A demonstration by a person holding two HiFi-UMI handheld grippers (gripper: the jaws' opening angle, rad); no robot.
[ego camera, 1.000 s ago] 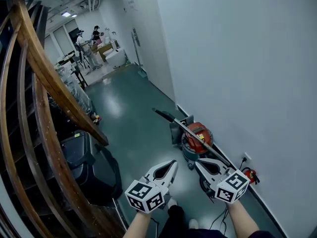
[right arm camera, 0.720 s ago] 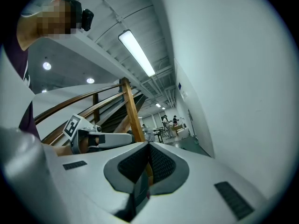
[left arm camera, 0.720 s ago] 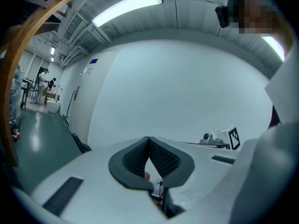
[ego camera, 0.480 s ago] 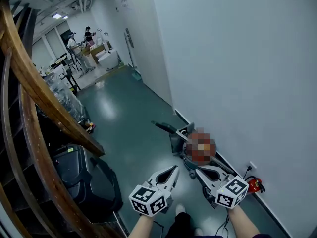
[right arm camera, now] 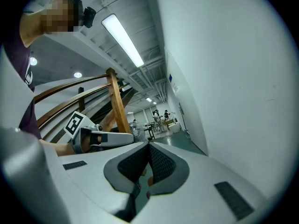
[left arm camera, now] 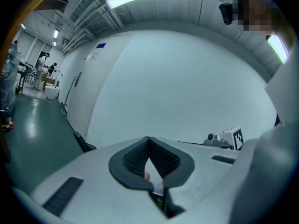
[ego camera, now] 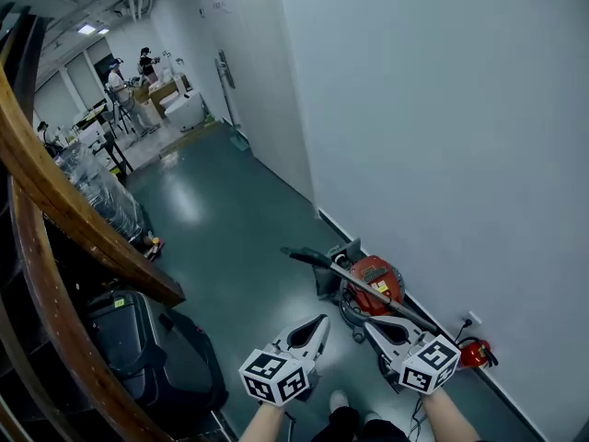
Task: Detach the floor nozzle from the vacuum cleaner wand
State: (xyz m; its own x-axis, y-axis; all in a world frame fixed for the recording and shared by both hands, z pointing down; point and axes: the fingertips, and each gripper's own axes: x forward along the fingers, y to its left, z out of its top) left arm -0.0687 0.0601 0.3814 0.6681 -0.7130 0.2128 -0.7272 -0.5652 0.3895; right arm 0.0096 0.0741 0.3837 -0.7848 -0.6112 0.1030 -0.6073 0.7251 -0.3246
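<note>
A red canister vacuum stands on the green floor against the white wall. Its metal wand lies slanted across it, with a black end pointing up-left. A dark grey part sits behind the canister; I cannot tell if it is the floor nozzle. My left gripper is shut and empty, a little left of the canister. My right gripper is shut and empty, just short of the wand's lower part. In the left gripper view the shut jaws face the wall, with the black end at left.
A curved wooden stair railing fills the left side, with a black case under it. A small red extinguisher and a wall socket are at the wall's base. People stand by tables far down the corridor.
Both grippers moved forward and slightly down toward the vacuum, still shut. The view advanced along the corridor, so the canister and wand now lie closer to the jaw tips.
</note>
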